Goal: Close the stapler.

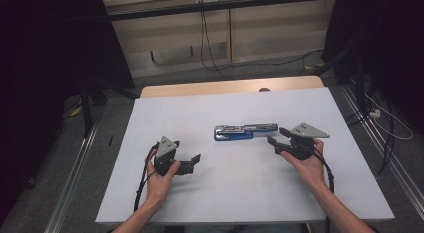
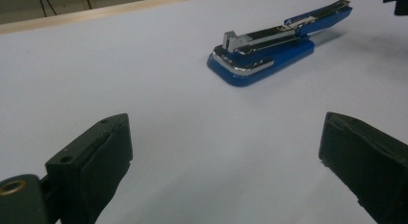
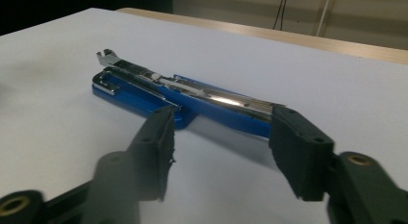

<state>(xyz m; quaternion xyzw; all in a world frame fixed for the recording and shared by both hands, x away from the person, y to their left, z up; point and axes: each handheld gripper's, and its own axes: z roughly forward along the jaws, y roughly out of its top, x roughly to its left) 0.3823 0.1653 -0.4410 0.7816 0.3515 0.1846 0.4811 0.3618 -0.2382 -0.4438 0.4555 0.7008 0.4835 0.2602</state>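
Observation:
A blue and chrome stapler (image 1: 245,131) lies flat on the white table top (image 1: 225,193), a little right of centre, lengthwise left to right. My right gripper (image 1: 276,135) rests at its right end. In the right gripper view its jaws are partly apart on either side of the stapler's (image 3: 192,101) near end, and the pads are not visibly pressing on it. My left gripper (image 1: 185,154) sits on the table to the lower left, pointing toward the stapler (image 2: 269,56), with its jaws wide apart and nothing between them.
The wooden table edge (image 1: 230,87) runs along the far side. Beyond it, cables (image 1: 210,53) trail over the grey floor, and dark curtains hang at both sides. A metal rail (image 1: 75,168) lies on the floor to the left.

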